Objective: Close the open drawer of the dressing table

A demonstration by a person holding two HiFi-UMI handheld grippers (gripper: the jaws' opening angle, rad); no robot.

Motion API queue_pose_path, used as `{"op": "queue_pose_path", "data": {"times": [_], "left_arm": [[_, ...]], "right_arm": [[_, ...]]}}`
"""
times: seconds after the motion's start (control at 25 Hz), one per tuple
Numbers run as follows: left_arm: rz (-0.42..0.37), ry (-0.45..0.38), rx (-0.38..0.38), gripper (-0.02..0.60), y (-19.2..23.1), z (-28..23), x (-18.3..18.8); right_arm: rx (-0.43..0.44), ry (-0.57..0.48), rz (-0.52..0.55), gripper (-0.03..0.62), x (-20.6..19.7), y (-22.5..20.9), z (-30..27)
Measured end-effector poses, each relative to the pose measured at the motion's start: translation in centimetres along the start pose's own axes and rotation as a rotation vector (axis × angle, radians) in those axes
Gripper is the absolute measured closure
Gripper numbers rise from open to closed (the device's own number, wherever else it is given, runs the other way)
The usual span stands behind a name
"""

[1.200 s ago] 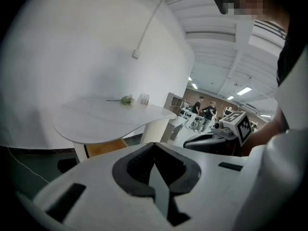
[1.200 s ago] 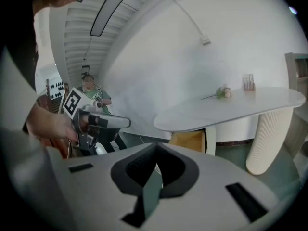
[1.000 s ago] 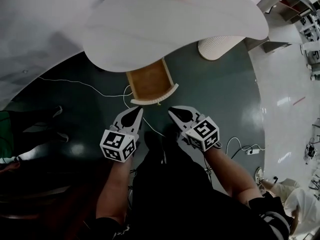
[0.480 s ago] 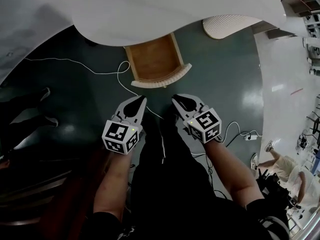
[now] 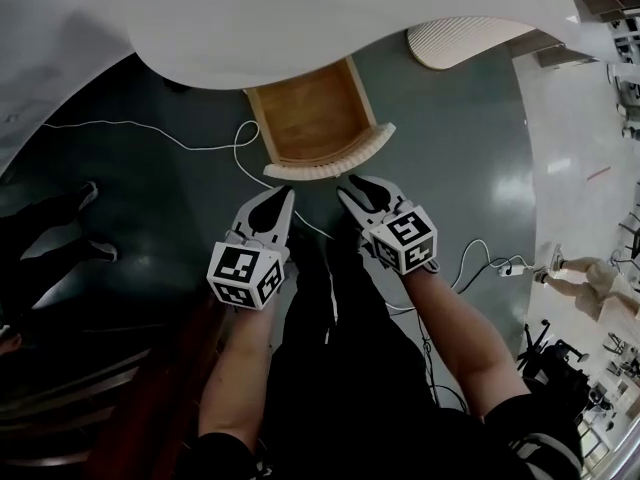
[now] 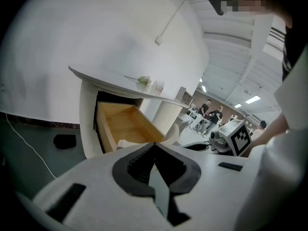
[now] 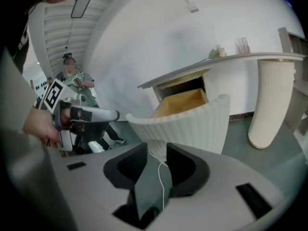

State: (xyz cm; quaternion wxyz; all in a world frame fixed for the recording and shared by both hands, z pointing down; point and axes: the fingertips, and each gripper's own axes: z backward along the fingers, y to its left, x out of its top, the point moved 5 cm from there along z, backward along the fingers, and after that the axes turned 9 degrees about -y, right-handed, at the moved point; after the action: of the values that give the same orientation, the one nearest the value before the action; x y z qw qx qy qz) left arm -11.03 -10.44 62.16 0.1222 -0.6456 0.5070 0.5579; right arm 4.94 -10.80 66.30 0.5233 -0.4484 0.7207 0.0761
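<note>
The dressing table's drawer stands pulled out from under the white tabletop, showing its bare wooden inside and its white ribbed front. Both grippers hover just short of that front. My left gripper is shut with nothing in it, its tips meeting in the left gripper view, where the drawer lies ahead. My right gripper is open. Its jaws have just been opening and nothing is between them. The ribbed front stands close ahead of it.
A white cable snakes across the dark floor beside the drawer and under the grippers. A ribbed white table pedestal stands to the right. A bystander's shoes are at the left, a power strip at the right.
Both grippers have sunk and drawn nearer to the drawer's front, which now looks larger. The right gripper's jaws have spread apart; the left's stay together.
</note>
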Motion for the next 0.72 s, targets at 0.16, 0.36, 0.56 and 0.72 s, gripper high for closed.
{"op": "queue_pose_path", "data": {"times": [0.16, 0.36, 0.56, 0.72], "left_arm": [[-0.032, 0.022, -0.004, 0.581, 0.9, -0.2, -1.1], [-0.037, 0.033, 0.004, 0.581, 1.8, 0.0, -1.8], [-0.032, 0.029, 0.003, 0.581, 2.2, -0.2, -2.2], [-0.024, 0.021, 0.007, 0.581, 3.2, -0.5, -2.2]], "right_arm": [[-0.039, 0.002, -0.006, 0.446, -1.8, -1.1, -1.4], [-0.085, -0.012, -0.019, 0.442, -2.4, -2.0, -2.3], [-0.150, -0.016, -0.002, 0.493, -2.0, -3.0, -2.8], [-0.171, -0.020, -0.003, 0.522, -1.2, -3.6, -3.8]]}}
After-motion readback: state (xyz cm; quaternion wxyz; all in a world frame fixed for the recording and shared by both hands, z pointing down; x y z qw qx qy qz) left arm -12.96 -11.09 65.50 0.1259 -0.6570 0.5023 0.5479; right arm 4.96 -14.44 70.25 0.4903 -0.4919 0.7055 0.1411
